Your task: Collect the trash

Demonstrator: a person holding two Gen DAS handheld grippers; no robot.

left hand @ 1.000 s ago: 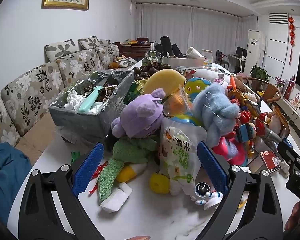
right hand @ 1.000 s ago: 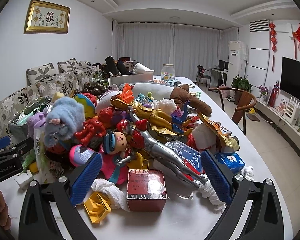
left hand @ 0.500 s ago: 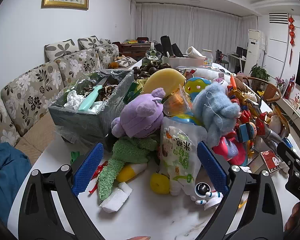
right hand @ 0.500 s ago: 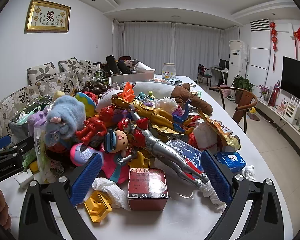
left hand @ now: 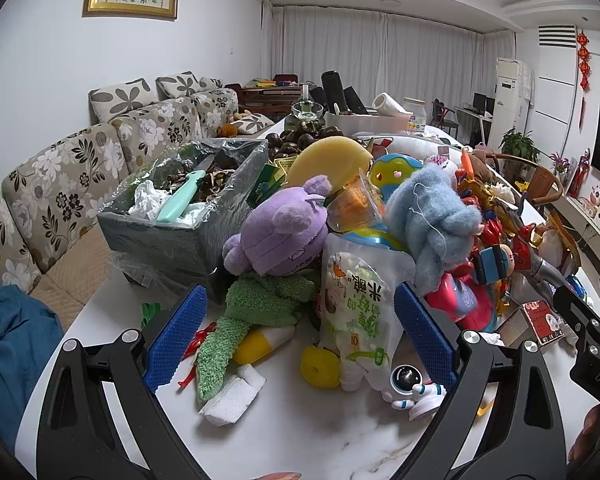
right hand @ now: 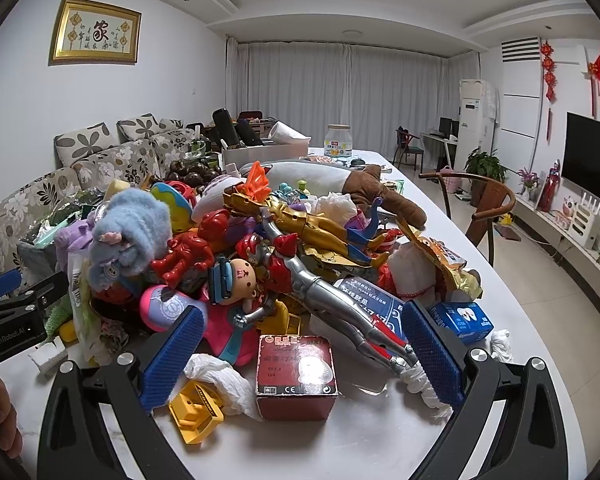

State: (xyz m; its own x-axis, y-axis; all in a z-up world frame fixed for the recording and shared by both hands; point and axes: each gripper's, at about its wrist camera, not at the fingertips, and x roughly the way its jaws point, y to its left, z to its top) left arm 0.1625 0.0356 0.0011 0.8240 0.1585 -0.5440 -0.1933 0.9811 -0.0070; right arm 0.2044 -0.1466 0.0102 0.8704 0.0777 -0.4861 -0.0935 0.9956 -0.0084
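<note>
A long white table [right hand: 380, 440] with a smooth, faintly veined top carries a dense heap of toys, and a floral sofa [left hand: 60, 184] runs along the wall to its left. At the table's left edge stands a grey rectangular bin [left hand: 168, 236] lined with crinkled clear plastic; it holds crumpled white tissue, dark dry scraps and a mint-green handled tool lying slantwise. Just beside the bin a soft purple plush [left hand: 276, 232] slumps over a nubbly green knitted toy [left hand: 252, 316], and a fuzzy blue plush [left hand: 432, 216] sits further right. A glossy white-and-green snack pouch [left hand: 356, 312] leans against the heap, between the left gripper [left hand: 300, 340] fingers, which are spread wide and touch nothing. The right gripper [right hand: 300, 356] also hovers with its blue ridged pads far apart; between them stands a dark red cardboard box [right hand: 296, 376], with a crumpled white tissue [right hand: 216, 380] touching its left side and a yellow plastic piece [right hand: 194, 416] just in front of the tissue. A hard silver-and-red figure [right hand: 332, 300] lies diagonally behind the box.
</note>
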